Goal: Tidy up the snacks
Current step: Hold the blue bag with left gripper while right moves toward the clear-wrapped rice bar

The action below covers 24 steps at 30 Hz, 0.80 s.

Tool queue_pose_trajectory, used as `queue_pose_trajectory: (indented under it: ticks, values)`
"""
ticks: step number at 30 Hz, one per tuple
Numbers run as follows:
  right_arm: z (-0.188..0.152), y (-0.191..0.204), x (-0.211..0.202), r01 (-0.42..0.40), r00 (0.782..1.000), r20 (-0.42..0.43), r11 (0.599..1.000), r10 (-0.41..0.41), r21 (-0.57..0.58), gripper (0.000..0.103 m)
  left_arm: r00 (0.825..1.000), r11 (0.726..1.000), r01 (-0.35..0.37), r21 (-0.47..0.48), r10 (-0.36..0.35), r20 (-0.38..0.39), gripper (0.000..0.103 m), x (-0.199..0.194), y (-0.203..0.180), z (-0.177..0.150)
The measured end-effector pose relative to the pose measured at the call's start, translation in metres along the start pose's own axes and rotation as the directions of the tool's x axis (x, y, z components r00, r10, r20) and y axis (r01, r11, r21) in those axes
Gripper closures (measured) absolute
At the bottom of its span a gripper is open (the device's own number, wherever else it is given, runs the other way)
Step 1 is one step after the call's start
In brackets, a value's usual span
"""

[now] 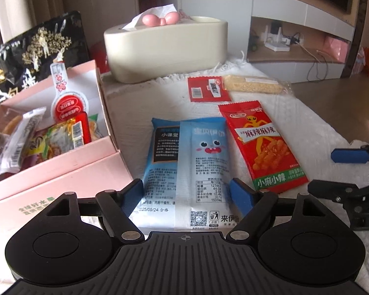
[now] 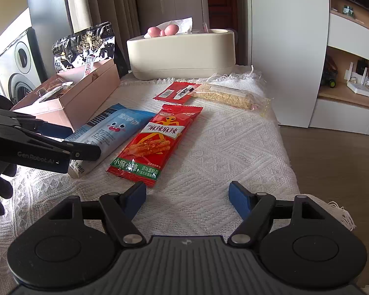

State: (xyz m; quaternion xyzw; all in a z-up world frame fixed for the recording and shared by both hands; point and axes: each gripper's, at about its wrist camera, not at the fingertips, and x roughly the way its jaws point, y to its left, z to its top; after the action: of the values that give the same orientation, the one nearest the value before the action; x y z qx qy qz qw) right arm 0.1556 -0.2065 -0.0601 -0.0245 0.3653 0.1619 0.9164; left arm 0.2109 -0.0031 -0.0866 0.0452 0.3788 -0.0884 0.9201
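Note:
A blue snack packet (image 1: 184,162) lies flat on the white cloth; my left gripper (image 1: 188,193) is open with its blue fingers either side of the packet's near end, not closed on it. Beside it lies a red spicy-stick packet (image 1: 262,145), also in the right wrist view (image 2: 155,142). Farther back lie a small red packet (image 1: 207,89) and a clear grain bar (image 1: 254,86). The pink box (image 1: 69,169) at left holds several snacks. My right gripper (image 2: 187,198) is open and empty above the cloth, just short of the red packet.
A cream tissue box (image 1: 166,46) with a pink bow stands at the back. A black bag (image 1: 34,51) leans behind the pink box. The cloth's right edge (image 2: 290,162) drops to wooden floor. Shelves stand at right.

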Motion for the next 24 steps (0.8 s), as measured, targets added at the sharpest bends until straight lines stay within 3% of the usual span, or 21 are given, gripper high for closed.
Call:
queue_pose_trajectory:
  ticks: [6,12,15,18,24]
  values:
    - [0.000,0.000,0.000,-0.004,1.000,0.000,1.000,0.004,0.001,0.027,0.999,0.998,0.051,-0.039,-0.051,0.008,0.011,0.012,0.008,0.001]
    - [0.001,-0.004,0.000,-0.078,0.997,-0.025,0.997,0.078,-0.003,0.013,0.999,0.998,0.052,-0.032,-0.052,0.018,0.010,0.014,0.006,0.002]
    - [0.003,-0.004,0.002,-0.111,0.993,-0.047,0.994,0.110,-0.016,0.006,0.997,0.996,0.074,-0.051,-0.074,0.019,0.015,0.010,0.009,0.003]
    - [0.003,-0.004,0.003,-0.134,0.990,-0.057,0.991,0.132,-0.026,0.003,0.990,0.983,0.137,-0.123,-0.132,0.049,0.016,-0.003,0.015,0.002]
    - [0.004,-0.003,0.002,-0.131,0.990,-0.063,0.991,0.129,-0.040,0.006,0.980,0.983,0.152,-0.102,-0.138,0.140,0.016,-0.058,0.004,-0.013]
